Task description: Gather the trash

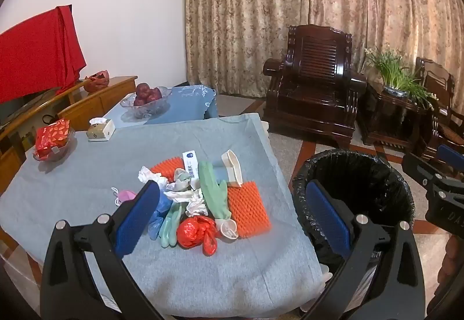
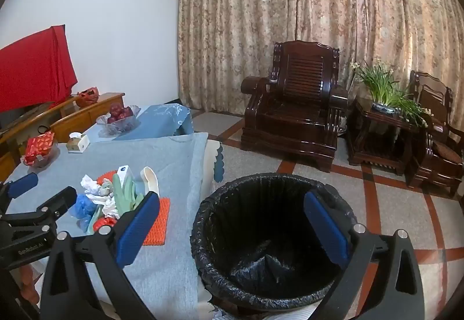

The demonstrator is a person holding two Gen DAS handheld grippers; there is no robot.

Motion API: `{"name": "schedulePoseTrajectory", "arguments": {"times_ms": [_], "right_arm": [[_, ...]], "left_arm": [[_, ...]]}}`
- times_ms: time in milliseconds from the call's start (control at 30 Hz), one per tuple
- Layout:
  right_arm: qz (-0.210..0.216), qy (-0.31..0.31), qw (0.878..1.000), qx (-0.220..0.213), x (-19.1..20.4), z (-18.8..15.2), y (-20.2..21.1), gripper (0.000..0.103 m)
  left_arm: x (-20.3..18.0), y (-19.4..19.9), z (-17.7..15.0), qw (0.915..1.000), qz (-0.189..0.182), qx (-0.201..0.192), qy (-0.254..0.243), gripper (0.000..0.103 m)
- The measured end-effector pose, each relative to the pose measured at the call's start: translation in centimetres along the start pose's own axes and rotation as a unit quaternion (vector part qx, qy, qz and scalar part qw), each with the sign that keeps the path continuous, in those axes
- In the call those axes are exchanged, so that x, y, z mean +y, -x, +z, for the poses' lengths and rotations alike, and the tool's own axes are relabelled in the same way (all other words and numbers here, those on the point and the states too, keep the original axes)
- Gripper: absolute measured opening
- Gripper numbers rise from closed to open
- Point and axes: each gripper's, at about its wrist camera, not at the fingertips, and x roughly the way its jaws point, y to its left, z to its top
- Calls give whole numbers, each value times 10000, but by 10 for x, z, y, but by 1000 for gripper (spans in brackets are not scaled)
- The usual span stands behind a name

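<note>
A: Which step are we on w/ the trash?

B: Looks like the very start, imo. Nothing picked up yet. Left hand-held gripper has its jaws wide apart, nothing btwn the pads. Right hand-held gripper same: spread wide, empty.

A: Where's the trash rel. to the left one?

B: Trash pile sits on the grey-clothed bench, just ahead of and below the left hand-held gripper, mostly btwn the two fingers in its view. Red plastic bag is nearest the fingers; green glove and crumpled white tissue lie further ahead. Orange spiky mat is toward the right finger, white plastic scoop beyond it.

A: And the bin?

B: Black-lined trash bin stands on the floor beside the bench, directly ahead of and under the right hand-held gripper. From the left one it's off to the right, behind the right finger. Looks empty, just the liner at the bottom.

A: Next move?

B: Prob. drop the left gripper onto the near edge of the pile, close on the red bag, then swing right over the bin. Pile's tangled, so one grab may drag neighbours along.
</note>
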Motion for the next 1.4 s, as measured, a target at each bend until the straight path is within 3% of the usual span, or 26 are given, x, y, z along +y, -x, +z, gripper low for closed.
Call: {"name": "schedulePoseTrajectory", "arguments": {"times_ms": [1400], "right_arm": [[-3, -18, 10000, 5, -1, 0, -1, 97]], "left_arm": [[0, 0, 0, 10000, -24, 38, 19, 98]]}}
